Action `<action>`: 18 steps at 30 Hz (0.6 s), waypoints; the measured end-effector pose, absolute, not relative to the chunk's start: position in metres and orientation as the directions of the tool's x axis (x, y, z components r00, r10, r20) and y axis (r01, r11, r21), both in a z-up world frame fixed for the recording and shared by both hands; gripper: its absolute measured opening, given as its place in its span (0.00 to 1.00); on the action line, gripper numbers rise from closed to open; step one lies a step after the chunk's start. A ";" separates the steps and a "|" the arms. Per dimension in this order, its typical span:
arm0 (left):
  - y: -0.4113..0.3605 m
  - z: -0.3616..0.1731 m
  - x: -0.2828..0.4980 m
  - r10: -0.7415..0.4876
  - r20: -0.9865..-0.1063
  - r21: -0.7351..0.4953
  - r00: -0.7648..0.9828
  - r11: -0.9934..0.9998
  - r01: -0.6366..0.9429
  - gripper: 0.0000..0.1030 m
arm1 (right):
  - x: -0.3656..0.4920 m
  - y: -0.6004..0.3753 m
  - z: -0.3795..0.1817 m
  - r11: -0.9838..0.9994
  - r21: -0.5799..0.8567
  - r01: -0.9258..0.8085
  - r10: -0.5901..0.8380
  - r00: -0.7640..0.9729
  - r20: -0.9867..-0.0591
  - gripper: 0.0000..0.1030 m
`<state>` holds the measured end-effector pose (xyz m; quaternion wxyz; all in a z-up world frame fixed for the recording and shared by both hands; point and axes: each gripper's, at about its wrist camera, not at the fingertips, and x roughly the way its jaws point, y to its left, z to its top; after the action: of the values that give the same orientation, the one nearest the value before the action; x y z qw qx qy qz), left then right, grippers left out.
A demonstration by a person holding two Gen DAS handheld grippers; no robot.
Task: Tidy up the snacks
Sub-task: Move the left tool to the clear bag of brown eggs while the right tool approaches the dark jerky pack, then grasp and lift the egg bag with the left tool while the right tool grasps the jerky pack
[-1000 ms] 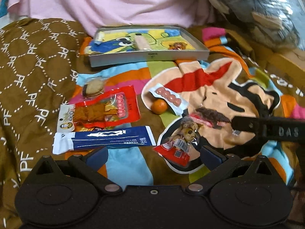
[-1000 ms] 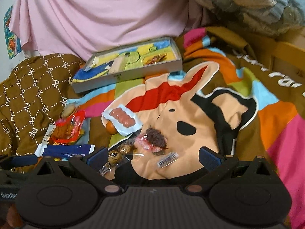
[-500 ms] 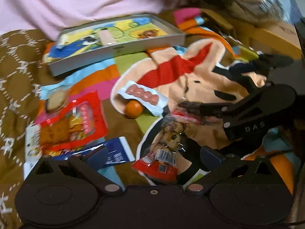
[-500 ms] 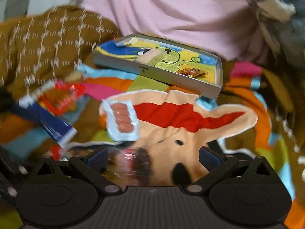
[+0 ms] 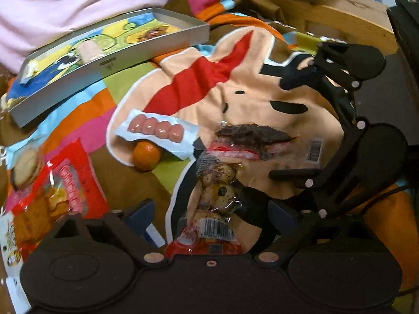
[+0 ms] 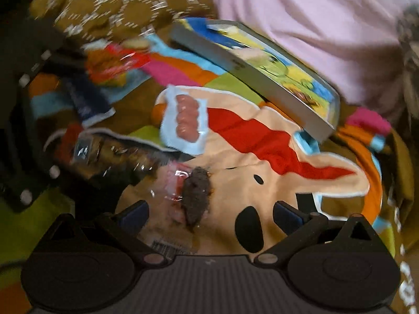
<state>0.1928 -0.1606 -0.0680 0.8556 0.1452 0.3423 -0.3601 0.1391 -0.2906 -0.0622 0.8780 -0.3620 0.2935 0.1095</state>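
Note:
Snack packets lie on a colourful cartoon blanket. My left gripper (image 5: 209, 214) is open, its jaws either side of a clear packet of speckled eggs (image 5: 216, 191). My right gripper (image 6: 209, 212) is open, with a clear packet of dark dried meat (image 6: 196, 196) between its jaws; that packet also shows in the left wrist view (image 5: 251, 136). A sausage packet (image 5: 157, 130) lies over a small orange (image 5: 145, 155). A grey tray (image 5: 131, 57) with a cartoon lining holds a few snacks at the back.
A red snack packet (image 5: 62, 193) and a round biscuit (image 5: 26, 164) lie at left. A blue packet (image 6: 86, 99) lies beside them. A pink cloth (image 6: 327, 26) hangs behind the tray. A brown patterned cover (image 6: 117, 5) lies at left. The right gripper's body (image 5: 353, 136) stands close on the right.
Both grippers have swung and moved forward and down over the packets. The egg packet now sits between my left jaws and the dark meat packet between my right jaws. No packet has moved.

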 end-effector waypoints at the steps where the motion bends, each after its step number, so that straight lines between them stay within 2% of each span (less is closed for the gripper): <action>1: -0.162 -0.068 0.195 -0.521 -0.694 0.004 0.498 0.688 0.726 0.85 | 0.139 -0.290 -0.063 0.707 -0.578 -0.407 -0.020 0.806 -0.591 1.00; 3: -0.163 -0.068 0.199 -0.528 -0.695 -0.003 0.488 0.680 0.733 0.82 | 0.139 -0.289 -0.064 0.711 -0.575 -0.405 -0.016 0.808 -0.589 0.99; 5: -0.163 -0.067 0.206 -0.543 -0.697 -0.036 0.468 0.679 0.733 0.77 | 0.141 -0.287 -0.064 0.714 -0.572 -0.405 -0.013 0.808 -0.589 0.92; 10: -0.164 -0.068 0.222 -0.566 -0.727 -0.132 0.389 0.671 0.730 0.57 | 0.137 -0.280 -0.067 0.672 -0.613 -0.417 -0.009 0.822 -0.569 0.83; 13: -0.167 -0.068 0.225 -0.558 -0.745 -0.134 0.367 0.663 0.737 0.55 | 0.139 -0.280 -0.070 0.679 -0.591 -0.435 -0.005 0.803 -0.596 0.76; 18: -0.173 -0.070 0.233 -0.541 -0.775 -0.155 0.327 0.665 0.730 0.56 | 0.148 -0.287 -0.068 0.740 -0.518 -0.428 -0.003 0.769 -0.639 0.75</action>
<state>0.2331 -0.1729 -0.0700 0.8070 0.1114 0.4257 -0.3938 0.1477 -0.2869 -0.0677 0.8771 -0.3394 0.3175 0.1211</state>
